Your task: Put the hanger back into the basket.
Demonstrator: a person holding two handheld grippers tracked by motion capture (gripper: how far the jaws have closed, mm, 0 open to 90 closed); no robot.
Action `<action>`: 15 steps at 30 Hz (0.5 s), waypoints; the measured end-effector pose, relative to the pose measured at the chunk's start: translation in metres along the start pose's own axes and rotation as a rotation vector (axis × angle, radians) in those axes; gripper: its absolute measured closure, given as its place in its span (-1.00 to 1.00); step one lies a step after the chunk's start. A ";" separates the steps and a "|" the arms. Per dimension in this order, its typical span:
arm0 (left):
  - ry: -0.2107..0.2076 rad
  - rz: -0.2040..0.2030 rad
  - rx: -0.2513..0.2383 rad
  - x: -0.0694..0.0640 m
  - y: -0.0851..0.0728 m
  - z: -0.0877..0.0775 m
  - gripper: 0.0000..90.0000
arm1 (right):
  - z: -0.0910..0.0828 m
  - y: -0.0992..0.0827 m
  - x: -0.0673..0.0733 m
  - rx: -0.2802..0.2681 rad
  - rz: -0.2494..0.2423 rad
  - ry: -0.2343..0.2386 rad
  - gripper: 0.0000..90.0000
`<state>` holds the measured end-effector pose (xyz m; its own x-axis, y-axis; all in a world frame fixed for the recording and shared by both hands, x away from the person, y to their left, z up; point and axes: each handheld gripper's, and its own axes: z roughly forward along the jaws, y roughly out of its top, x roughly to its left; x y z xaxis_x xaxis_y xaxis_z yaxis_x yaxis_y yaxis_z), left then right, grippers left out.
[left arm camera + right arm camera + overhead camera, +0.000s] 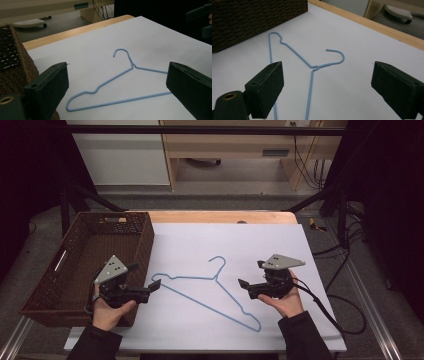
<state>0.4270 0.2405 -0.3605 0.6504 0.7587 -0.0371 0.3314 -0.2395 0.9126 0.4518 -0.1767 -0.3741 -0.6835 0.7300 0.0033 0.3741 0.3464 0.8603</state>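
Observation:
A light-blue wire hanger (185, 277) lies flat on the white sheet (240, 240), its hook pointing toward the far side. My left gripper (145, 276) hovers at the hanger's left corner, beside the basket, jaws wide open and empty. In the left gripper view the hanger (132, 65) lies ahead between the open jaws (117, 77). My right gripper (251, 274) hangs just right of the hanger's neck, open with nothing between its fingers. The right gripper view has the hanger's neck (314, 67) between the spread jaws (327, 75), without contact.
A dark brown woven basket (145, 240) stands at the left edge of the sheet, with nothing visible inside. The wooden table edge (220, 216) runs along the far side. A cable (325, 307) trails from the right gripper. Bare white sheet lies behind and right of the hanger.

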 end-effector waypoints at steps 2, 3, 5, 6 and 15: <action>-0.005 0.003 0.004 -0.001 0.000 0.001 -0.91 | 0.008 0.001 0.002 0.023 -0.012 0.001 -0.73; -0.006 0.005 0.007 -0.002 -0.001 0.002 -0.91 | 0.015 0.001 0.005 0.043 -0.012 0.004 -0.71; -0.009 0.004 0.011 -0.002 -0.001 0.003 -0.91 | 0.018 0.001 0.006 0.049 -0.018 0.006 -0.71; -0.010 0.011 0.017 -0.003 -0.001 0.004 -0.91 | 0.023 0.001 0.008 0.062 -0.022 0.009 -0.69; -0.017 0.011 0.026 -0.003 -0.002 0.007 -0.91 | 0.042 0.000 0.013 0.108 -0.048 0.014 -0.63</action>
<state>0.4289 0.2344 -0.3655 0.6653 0.7457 -0.0346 0.3420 -0.2634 0.9020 0.4690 -0.1424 -0.3957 -0.7106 0.7030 -0.0293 0.4053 0.4430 0.7997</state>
